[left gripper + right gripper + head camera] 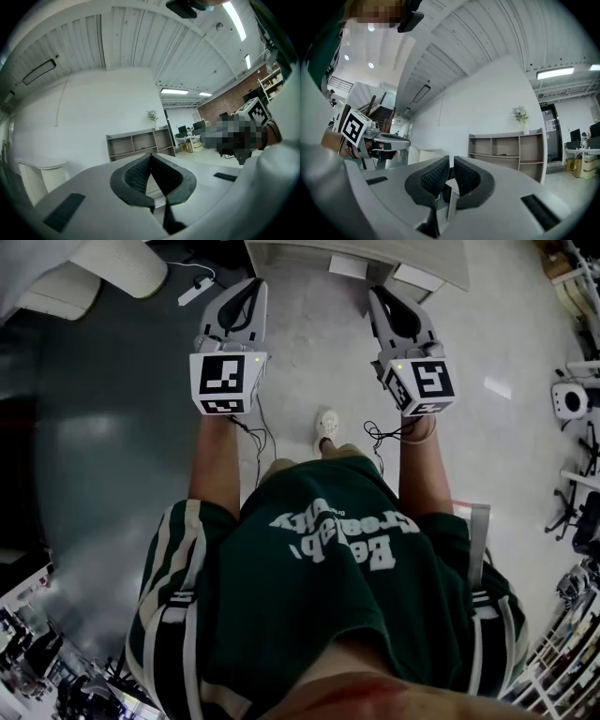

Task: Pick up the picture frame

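A person in a green shirt (337, 596) stands on a pale floor (309, 381) and holds two hand-held grippers level out in front, side by side and apart. One shoe (326, 425) shows on the floor between them.

The left gripper (255, 285) has its jaws fully closed. In the left gripper view the dark pads (136, 176) meet along one line, with nothing caught between them. The right gripper (375, 292) is drawn in as well: its pads (433, 178) stand with only a thin slit between them and grip nothing. Each tool carries a cube with black-and-white markers at its rear – the left cube (228, 381) and the right cube (427, 382).

Ahead of both grippers, against a white wall (487, 103), stands a low open shelf unit (506, 147) with a small plant (519, 114) on its top. In the head view, the edge of a pale piece of furniture (356, 254) lies just beyond the jaw tips.

The picture frame cannot be made out in any view – the shelf compartments are too small and dim to show what they hold.

A power strip (195, 292) lies on the floor off to the left.
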Demonstrator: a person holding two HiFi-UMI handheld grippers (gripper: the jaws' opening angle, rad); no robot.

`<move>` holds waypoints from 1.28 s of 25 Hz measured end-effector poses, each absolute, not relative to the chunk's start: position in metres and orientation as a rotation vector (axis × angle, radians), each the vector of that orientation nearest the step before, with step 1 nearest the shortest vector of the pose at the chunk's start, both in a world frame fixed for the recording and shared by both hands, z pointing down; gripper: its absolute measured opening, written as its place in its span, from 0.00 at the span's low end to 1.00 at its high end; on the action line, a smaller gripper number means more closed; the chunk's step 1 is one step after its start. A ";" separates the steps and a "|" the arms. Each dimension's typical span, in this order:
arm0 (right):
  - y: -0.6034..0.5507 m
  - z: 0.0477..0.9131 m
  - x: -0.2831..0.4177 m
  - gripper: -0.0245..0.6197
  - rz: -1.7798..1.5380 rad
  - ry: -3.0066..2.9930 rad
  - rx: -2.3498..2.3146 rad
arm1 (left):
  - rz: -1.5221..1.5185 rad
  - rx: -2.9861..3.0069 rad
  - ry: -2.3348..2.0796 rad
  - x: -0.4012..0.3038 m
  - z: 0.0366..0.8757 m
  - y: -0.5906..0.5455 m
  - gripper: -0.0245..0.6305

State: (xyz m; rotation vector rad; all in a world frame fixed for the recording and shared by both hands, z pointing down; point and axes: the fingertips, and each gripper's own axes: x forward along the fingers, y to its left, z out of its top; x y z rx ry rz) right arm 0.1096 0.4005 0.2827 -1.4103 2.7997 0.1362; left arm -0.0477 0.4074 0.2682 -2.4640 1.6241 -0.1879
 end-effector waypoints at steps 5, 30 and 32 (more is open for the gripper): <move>0.331 0.283 0.122 0.12 0.137 2.808 -1.352 | -0.206 -2.430 1.660 -0.037 0.268 0.344 0.07; 0.141 0.290 0.133 0.12 0.109 2.791 -1.316 | -0.217 -2.383 1.675 -0.036 0.267 0.154 0.07; 0.117 0.291 0.125 0.12 0.112 2.787 -1.322 | -0.223 -2.383 1.664 -0.044 0.270 0.128 0.07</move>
